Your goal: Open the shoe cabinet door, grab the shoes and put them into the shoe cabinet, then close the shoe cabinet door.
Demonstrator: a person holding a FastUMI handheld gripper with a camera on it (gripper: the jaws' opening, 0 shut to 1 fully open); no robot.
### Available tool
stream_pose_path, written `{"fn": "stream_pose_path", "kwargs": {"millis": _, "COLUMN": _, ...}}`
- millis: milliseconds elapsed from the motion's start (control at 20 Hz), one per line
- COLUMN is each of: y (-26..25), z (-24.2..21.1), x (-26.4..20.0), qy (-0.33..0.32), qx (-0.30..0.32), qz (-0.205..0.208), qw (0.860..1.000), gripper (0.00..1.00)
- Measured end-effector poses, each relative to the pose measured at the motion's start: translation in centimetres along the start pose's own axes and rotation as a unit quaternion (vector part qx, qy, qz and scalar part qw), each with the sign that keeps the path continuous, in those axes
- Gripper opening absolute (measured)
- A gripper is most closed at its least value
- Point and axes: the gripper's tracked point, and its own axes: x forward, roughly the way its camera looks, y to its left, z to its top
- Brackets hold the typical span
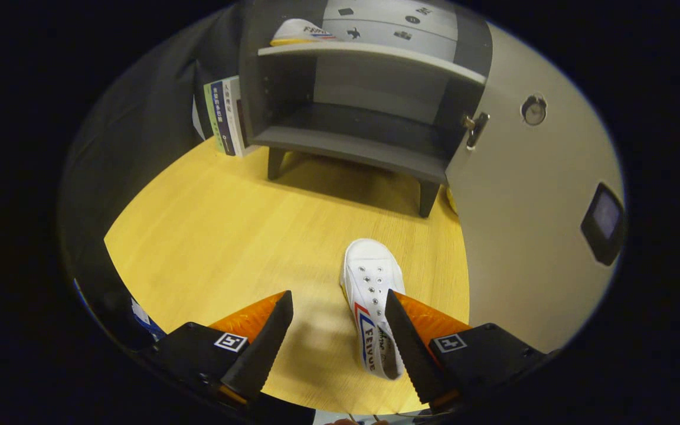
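Observation:
A white canvas shoe [370, 289] with red and blue stripes lies on the wooden floor [228, 236], toe pointing toward the cabinet. Its heel end lies against the inner side of the right finger, inside the gap. My gripper [338, 304] is open, with a wide gap between the fingers and neither pressing on the shoe. Beyond stands the grey shoe cabinet [363, 118] on short legs, its door [529, 224] swung wide open to the right. Its lower compartment holds nothing. A second white shoe [300, 30] rests on the upper shelf.
A few books [225, 115] stand upright against the cabinet's left side. The open door forms a tall pale wall just right of the shoe, with a round lock [533, 110] and a dark handle [602, 221]. Bare floor stretches left of the shoe.

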Motion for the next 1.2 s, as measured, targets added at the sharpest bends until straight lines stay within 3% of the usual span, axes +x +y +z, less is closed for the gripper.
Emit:
{"fn": "stream_pose_path", "kwargs": {"millis": 300, "y": 0.1, "z": -2.4, "x": 4.4, "qy": 0.039, "qx": -0.019, "qz": 0.018, "qw": 0.999, "gripper": 0.98}}
{"fn": "stream_pose_path", "kwargs": {"millis": 550, "y": -1.0, "z": -3.4, "x": 6.6, "qy": 0.058, "qx": -0.027, "qz": 0.001, "qw": 0.998, "gripper": 0.95}}
{"fn": "stream_pose_path", "kwargs": {"millis": 700, "y": -2.1, "z": -3.4, "x": 6.6, "qy": 0.050, "qx": -0.041, "qz": -0.024, "qw": 0.998, "gripper": 0.73}}
{"fn": "stream_pose_path", "kwargs": {"millis": 800, "y": -2.1, "z": -3.5, "x": 6.9, "qy": 0.049, "qx": -0.045, "qz": -0.025, "qw": 0.997, "gripper": 0.50}}
{"fn": "stream_pose_path", "kwargs": {"millis": 950, "y": -1.6, "z": -3.4, "x": 7.2, "qy": 0.051, "qx": -0.051, "qz": -0.020, "qw": 0.997, "gripper": 0.31}}
{"fn": "stream_pose_path", "kwargs": {"millis": 1000, "y": -1.5, "z": -3.6, "x": 7.1, "qy": 0.056, "qx": -0.055, "qz": -0.022, "qw": 0.997, "gripper": 0.31}}
{"fn": "stream_pose_path", "kwargs": {"millis": 1100, "y": -1.6, "z": -3.5, "x": 7.6, "qy": 0.055, "qx": -0.049, "qz": -0.021, "qw": 0.997, "gripper": 0.18}}
{"fn": "stream_pose_path", "kwargs": {"millis": 1150, "y": -0.9, "z": -3.6, "x": 6.3, "qy": 0.058, "qx": -0.027, "qz": -0.008, "qw": 0.998, "gripper": 0.12}}
{"fn": "stream_pose_path", "kwargs": {"millis": 1200, "y": -0.8, "z": -3.4, "x": 8.0, "qy": 0.058, "qx": -0.003, "qz": -0.003, "qw": 0.998, "gripper": 0.07}}
